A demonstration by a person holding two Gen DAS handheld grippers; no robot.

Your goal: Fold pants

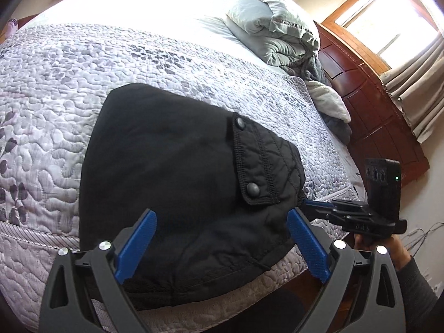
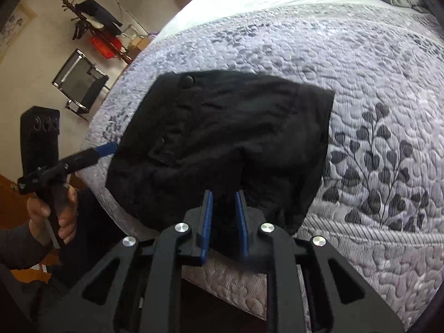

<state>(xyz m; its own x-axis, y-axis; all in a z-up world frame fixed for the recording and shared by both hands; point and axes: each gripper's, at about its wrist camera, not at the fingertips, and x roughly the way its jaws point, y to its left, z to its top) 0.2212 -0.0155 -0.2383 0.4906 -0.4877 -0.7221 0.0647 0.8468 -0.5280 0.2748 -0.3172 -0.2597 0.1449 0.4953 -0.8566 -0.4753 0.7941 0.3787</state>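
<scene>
The black pants (image 1: 172, 183) lie folded into a compact bundle on the quilted bedspread (image 1: 83, 69), near the bed's front edge, with a snap-button pocket flap (image 1: 249, 161) on top. My left gripper (image 1: 220, 227) is open, its blue pads on either side of the bundle's near end. In the right wrist view the pants (image 2: 227, 138) fill the middle. My right gripper (image 2: 224, 197) has its pads close together over the bundle's near edge; whether fabric is pinched between them is not clear. The left gripper's blue tip (image 2: 106, 148) touches the bundle's left side there.
A grey rolled duvet (image 1: 274, 27) and blankets lie at the head of the bed by a wooden headboard (image 1: 369, 105). A chair (image 2: 80, 83) and coat rack (image 2: 94, 25) stand beyond the bed's far side. Wooden floor lies below the bed's edge.
</scene>
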